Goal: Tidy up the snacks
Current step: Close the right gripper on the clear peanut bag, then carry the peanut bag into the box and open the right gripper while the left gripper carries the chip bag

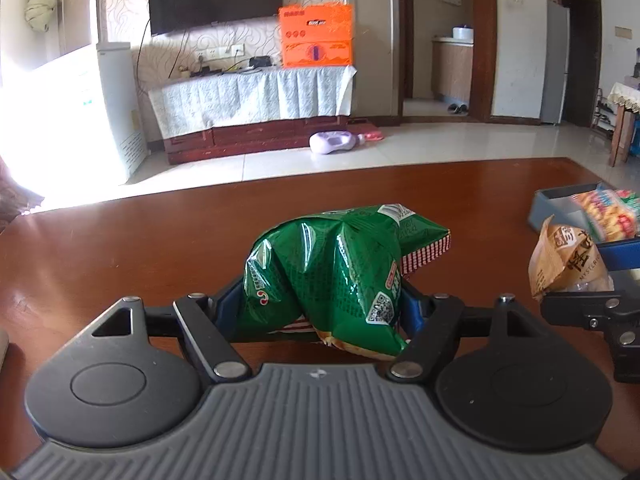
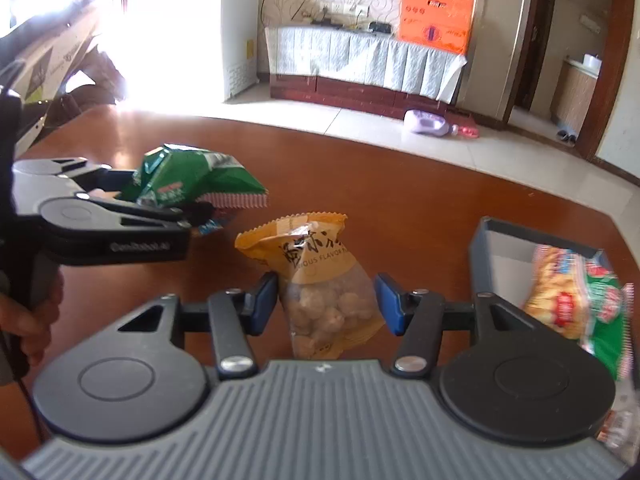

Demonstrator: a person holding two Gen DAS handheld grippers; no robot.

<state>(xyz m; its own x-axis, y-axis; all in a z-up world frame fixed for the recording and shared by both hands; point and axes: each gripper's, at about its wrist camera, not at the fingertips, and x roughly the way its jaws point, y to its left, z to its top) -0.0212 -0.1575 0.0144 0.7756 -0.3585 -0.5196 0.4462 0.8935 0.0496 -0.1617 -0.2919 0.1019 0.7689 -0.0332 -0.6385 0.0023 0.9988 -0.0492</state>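
My left gripper is shut on a crumpled green snack bag with a red-and-white striped edge, and holds it above the brown table. The right wrist view shows that green bag at the left, in the left gripper. My right gripper is shut on an orange-brown bag of round snacks, its blue pads pressing both sides. That bag and the right gripper show at the right edge of the left wrist view. A blue-grey box at the right holds yellow and green snack packs.
The box stands near the table's right edge. A small blue wrapper lies on the table under the left gripper. A person's hand grips the left handle. Beyond the table's far edge are tiled floor and a covered TV cabinet.
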